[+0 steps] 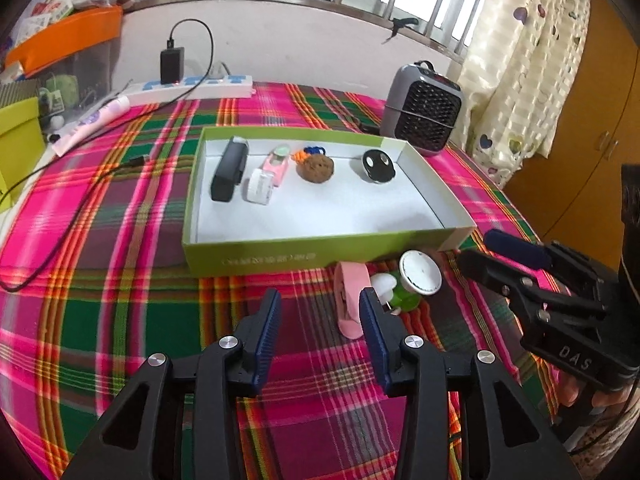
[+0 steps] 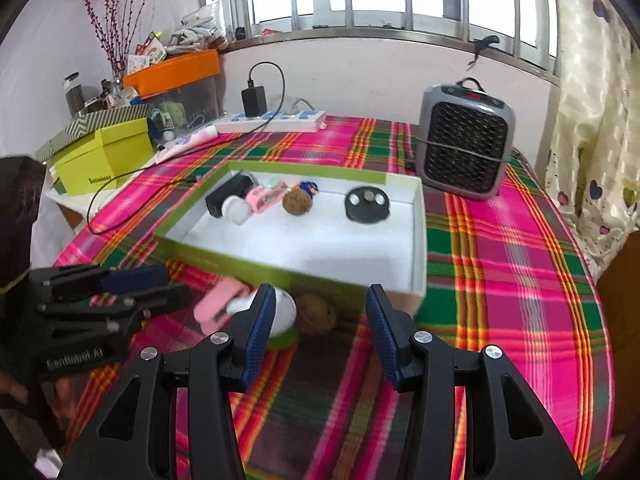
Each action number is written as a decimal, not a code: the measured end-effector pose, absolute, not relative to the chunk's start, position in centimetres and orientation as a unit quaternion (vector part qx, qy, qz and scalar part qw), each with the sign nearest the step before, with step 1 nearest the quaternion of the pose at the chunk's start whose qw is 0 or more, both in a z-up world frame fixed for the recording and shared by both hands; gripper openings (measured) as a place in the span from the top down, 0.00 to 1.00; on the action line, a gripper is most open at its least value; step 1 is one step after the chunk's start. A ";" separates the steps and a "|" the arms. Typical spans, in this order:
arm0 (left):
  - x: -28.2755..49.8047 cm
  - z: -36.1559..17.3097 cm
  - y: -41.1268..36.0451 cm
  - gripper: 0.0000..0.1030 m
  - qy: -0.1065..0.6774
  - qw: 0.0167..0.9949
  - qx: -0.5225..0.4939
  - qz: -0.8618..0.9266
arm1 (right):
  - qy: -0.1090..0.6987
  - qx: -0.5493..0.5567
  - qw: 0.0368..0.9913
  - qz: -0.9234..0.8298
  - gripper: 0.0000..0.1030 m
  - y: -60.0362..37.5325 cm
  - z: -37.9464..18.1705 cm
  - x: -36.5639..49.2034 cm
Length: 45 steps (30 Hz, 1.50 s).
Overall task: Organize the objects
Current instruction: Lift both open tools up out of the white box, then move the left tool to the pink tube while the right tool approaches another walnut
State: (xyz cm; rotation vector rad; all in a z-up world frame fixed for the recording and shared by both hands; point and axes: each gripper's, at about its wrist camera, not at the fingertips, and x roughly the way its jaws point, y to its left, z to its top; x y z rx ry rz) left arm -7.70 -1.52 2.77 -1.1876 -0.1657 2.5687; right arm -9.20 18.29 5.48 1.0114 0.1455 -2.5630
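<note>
green box (image 1: 320, 248) on the plaid table (image 1: 120, 280); left gripper (image 1: 320, 312) and right gripper (image 2: 320, 312) gape wide, holding nothing.

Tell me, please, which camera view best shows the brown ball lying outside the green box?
The right wrist view shows it best: the brown ball lies in the open on the cloth against the green box, between the gripper's fingers. The left wrist view does not show it clearly; the round white object sits about there.

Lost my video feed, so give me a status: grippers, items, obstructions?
Left gripper and right gripper open, empty. Five items in green box; pink clip, white-and-green piece, brown ball outside. Box's near wall between them and the inside.
</note>
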 end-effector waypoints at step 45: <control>-9.2 1.5 -0.7 0.62 -0.030 0.146 -0.435 0.888 | 0.043 0.397 0.199 -0.895 0.53 19.1 2.9 -8.9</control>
